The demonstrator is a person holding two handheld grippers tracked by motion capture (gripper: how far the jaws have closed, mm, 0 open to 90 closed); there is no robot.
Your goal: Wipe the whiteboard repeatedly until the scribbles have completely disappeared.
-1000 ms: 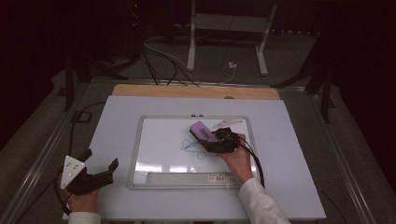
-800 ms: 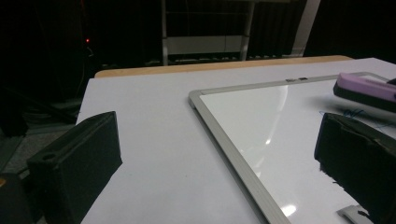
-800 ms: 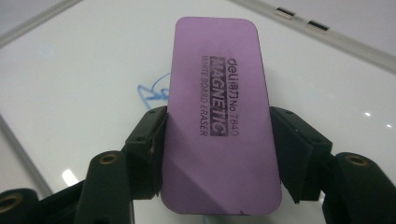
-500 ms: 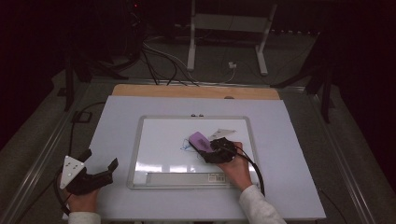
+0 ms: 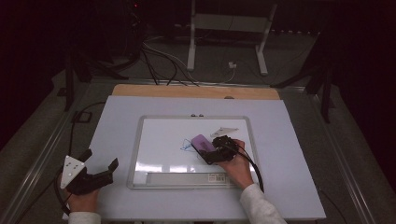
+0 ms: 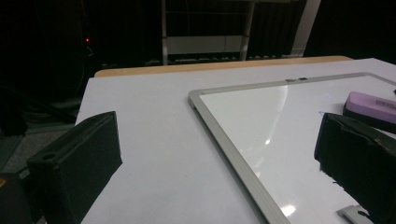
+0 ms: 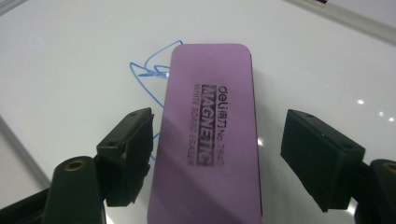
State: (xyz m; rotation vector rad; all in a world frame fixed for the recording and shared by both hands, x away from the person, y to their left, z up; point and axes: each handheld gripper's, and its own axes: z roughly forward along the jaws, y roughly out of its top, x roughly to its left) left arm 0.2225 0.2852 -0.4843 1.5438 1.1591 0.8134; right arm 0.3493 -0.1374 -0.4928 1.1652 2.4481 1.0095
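Observation:
A purple magnetic whiteboard eraser (image 5: 202,142) (image 7: 210,140) lies flat on the whiteboard (image 5: 135,149) (image 7: 70,70), partly over a blue scribble (image 5: 187,146) (image 7: 149,70). My right gripper (image 5: 208,151) (image 7: 222,130) straddles the eraser's near end. Its jaws have just been opening: the eraser is between them and there is a clear gap on the right side, so it is open. My left gripper (image 5: 102,158) (image 6: 219,135) rests open and empty on the table, left of the board. The eraser (image 6: 373,103) shows past its right jaw.
The board's pen tray (image 5: 182,178) runs along its near edge. Two small clips (image 5: 196,115) sit on its far rim. A wooden strip (image 5: 196,91) borders the table's far side. Beyond it are cables (image 5: 159,56) and a metal stand (image 5: 224,28) on the floor.
The right hand drew the eraser toward the person across the scribble. Its jaws then spread apart from the eraser. The left hand stayed still.

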